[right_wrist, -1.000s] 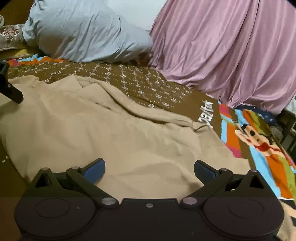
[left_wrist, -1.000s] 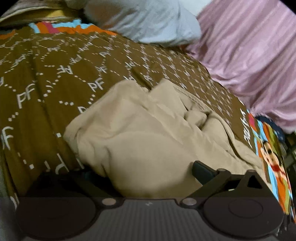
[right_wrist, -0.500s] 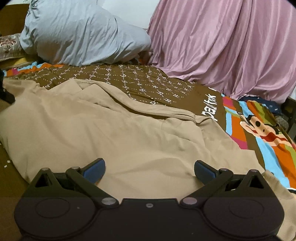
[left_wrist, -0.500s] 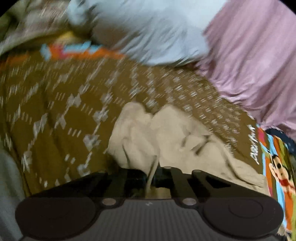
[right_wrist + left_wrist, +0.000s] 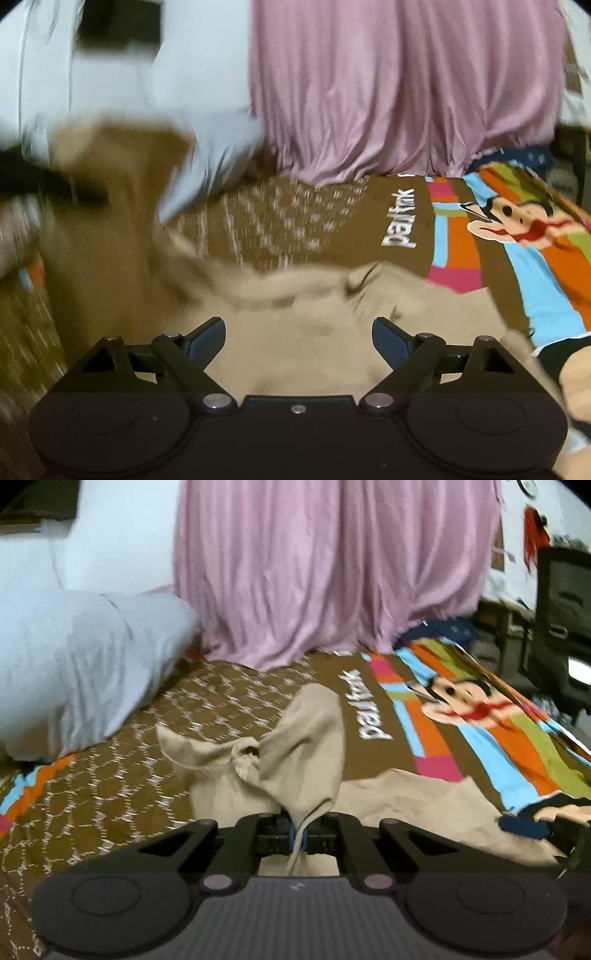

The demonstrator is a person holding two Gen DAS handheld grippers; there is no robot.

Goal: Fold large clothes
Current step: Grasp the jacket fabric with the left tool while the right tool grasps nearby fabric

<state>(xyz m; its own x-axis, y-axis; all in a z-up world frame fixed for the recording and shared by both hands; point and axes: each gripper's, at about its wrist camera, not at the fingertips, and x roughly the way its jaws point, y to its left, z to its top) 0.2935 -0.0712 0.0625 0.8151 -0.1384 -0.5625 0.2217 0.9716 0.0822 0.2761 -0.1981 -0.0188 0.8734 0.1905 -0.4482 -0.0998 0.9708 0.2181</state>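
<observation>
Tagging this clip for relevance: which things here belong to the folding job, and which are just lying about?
Job:
- beige garment, pinched and lifted
- left gripper, shut on it
- right gripper, open above the cloth

Lying about:
- grey pillow
- pink curtain
- patterned bedspread
- black chair

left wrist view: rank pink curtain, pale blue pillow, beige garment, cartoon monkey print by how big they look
1. pink curtain
2. pale blue pillow and beige garment: look alike, nearness makes it unsure
3. cartoon monkey print
</observation>
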